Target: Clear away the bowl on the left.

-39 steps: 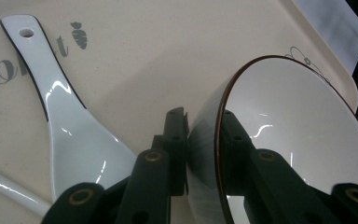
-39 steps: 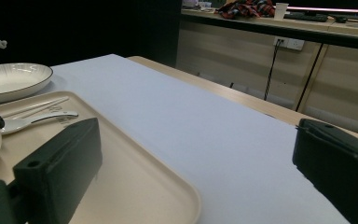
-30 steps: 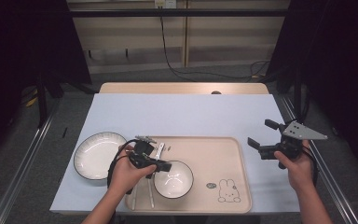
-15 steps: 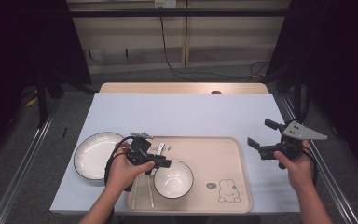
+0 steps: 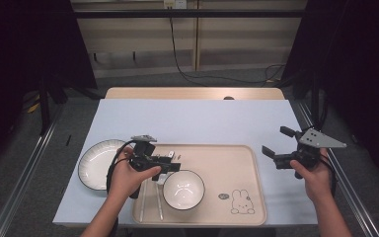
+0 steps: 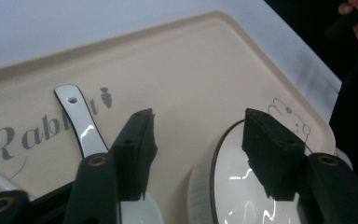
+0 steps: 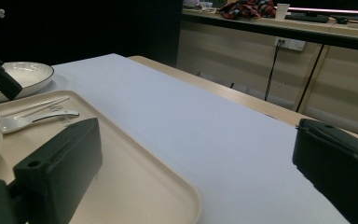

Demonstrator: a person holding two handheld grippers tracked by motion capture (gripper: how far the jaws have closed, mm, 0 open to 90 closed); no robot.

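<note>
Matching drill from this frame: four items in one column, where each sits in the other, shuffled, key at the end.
Items:
1. bowl
2. plate
3. spoon
4. right gripper

Places:
A. on the blue table cover, left of the tray
B. off the tray's right edge, jaws open
C. on the tray, by the "Rabbit" lettering
D. on the tray, under the left gripper's open jaws

Pairs: 1-D, 2-A, 3-C, 4-B

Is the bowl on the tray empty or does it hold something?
Empty: the bowl on the tray shows bare white inside in the high view, with the spoon lying beside it.
</note>
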